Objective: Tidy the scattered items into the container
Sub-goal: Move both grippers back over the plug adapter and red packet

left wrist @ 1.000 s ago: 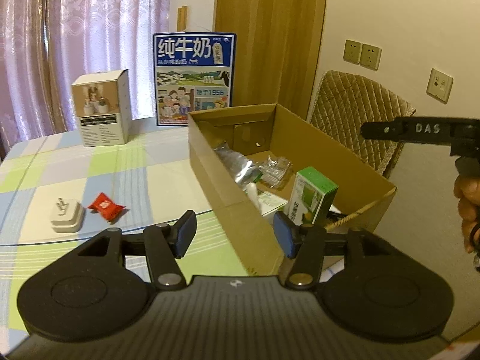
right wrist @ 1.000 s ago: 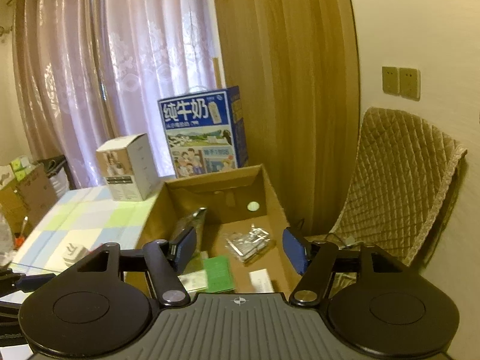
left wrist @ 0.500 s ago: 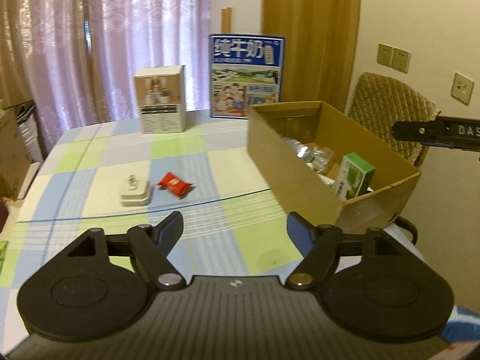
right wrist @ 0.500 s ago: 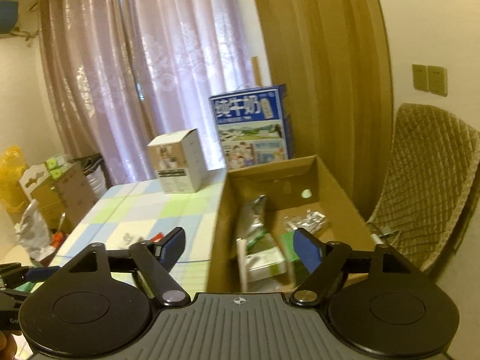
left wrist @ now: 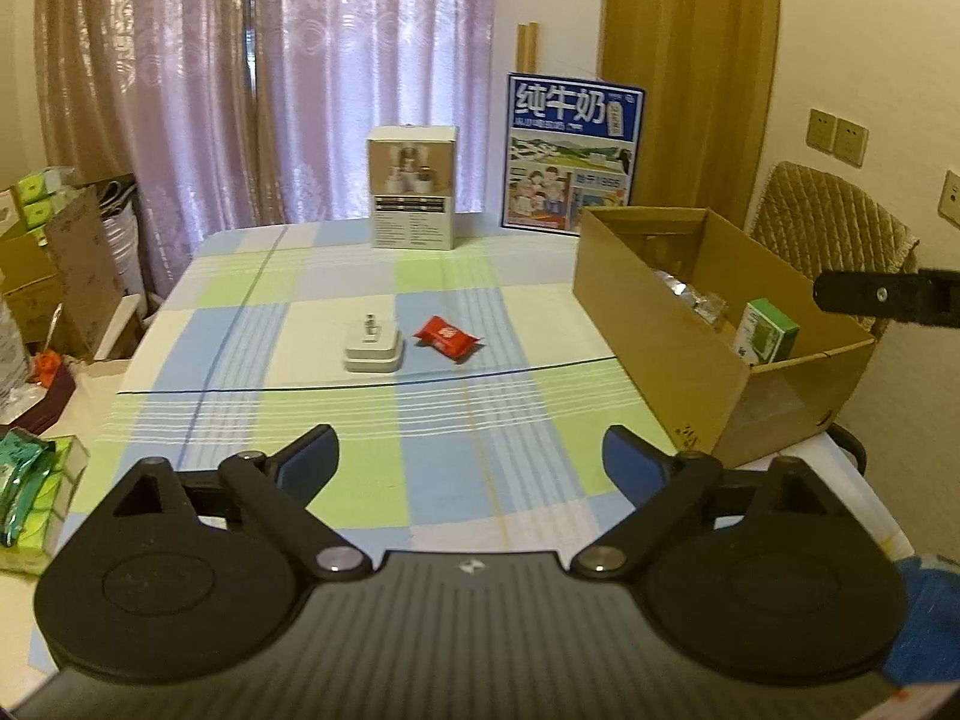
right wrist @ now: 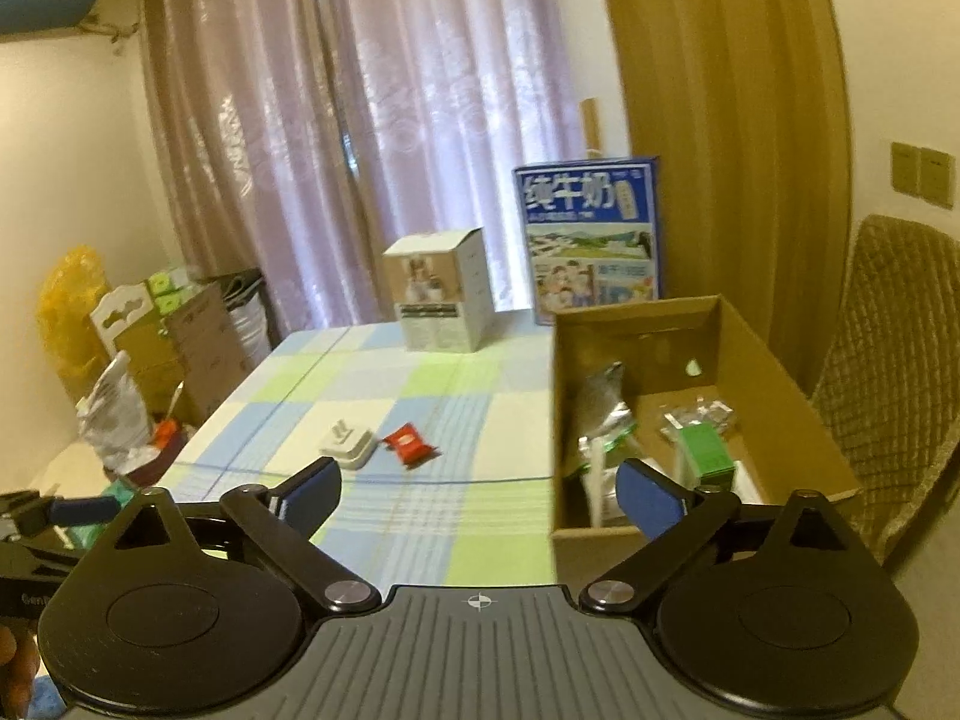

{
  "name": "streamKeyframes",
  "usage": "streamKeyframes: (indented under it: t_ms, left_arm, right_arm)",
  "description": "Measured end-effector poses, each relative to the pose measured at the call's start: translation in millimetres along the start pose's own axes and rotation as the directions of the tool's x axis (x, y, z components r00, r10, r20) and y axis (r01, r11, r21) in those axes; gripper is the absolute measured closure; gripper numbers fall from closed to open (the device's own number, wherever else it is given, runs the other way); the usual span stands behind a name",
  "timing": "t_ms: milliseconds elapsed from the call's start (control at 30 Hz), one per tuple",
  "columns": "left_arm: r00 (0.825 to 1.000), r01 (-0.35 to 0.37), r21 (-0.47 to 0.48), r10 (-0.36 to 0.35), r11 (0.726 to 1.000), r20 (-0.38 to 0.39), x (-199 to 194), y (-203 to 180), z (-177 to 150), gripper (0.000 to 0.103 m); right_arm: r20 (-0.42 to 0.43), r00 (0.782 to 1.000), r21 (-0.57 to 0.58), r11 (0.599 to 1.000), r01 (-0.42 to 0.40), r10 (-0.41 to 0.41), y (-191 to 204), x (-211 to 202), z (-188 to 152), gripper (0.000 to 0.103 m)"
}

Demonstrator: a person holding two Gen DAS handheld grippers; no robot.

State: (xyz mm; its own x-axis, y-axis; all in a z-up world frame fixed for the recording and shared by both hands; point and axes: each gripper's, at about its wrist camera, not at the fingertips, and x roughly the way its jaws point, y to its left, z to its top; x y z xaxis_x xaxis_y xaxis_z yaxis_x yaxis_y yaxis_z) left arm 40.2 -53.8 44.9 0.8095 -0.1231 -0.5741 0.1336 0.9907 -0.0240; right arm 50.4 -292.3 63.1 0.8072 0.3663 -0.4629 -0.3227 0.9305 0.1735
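Both grippers, left and right, just spread wide, nothing between the fingers. Charger and candy side by side mid-table, box off right. Could easily nudge one while grabbing the other.

box floor: partly hidden by wall | carton print: unreadable

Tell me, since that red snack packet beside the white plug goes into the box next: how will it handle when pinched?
The red snack packet looks like a crimped foil pillow, so probably light and crushable. Its glossy wrapper may slide on the tablecloth if pushed. Lying flat, it should not roll; gripping across the middle seems safest.
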Motion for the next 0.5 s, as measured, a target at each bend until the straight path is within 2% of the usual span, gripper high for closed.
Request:
streamKeyframes:
  t_ms: [333, 500]
  left_arm:
    - [0.998, -0.053, -0.038, 0.052, 0.998, -0.020, -15.2, 44.2, -13.3, 0.004]
    - [0.997, -0.070, -0.069, 0.069, 0.995, -0.023, -16.4, 65.2, -14.2, 0.003]
  right_arm:
    - [-0.087, 0.995, -0.122, 0.990, -0.064, 0.054, 46.7, 23.6, -15.6, 0.002]
    - [-0.131, 0.989, -0.138, 0.987, -0.084, 0.066, 57.0, 43.4, -24.2, 0.002]
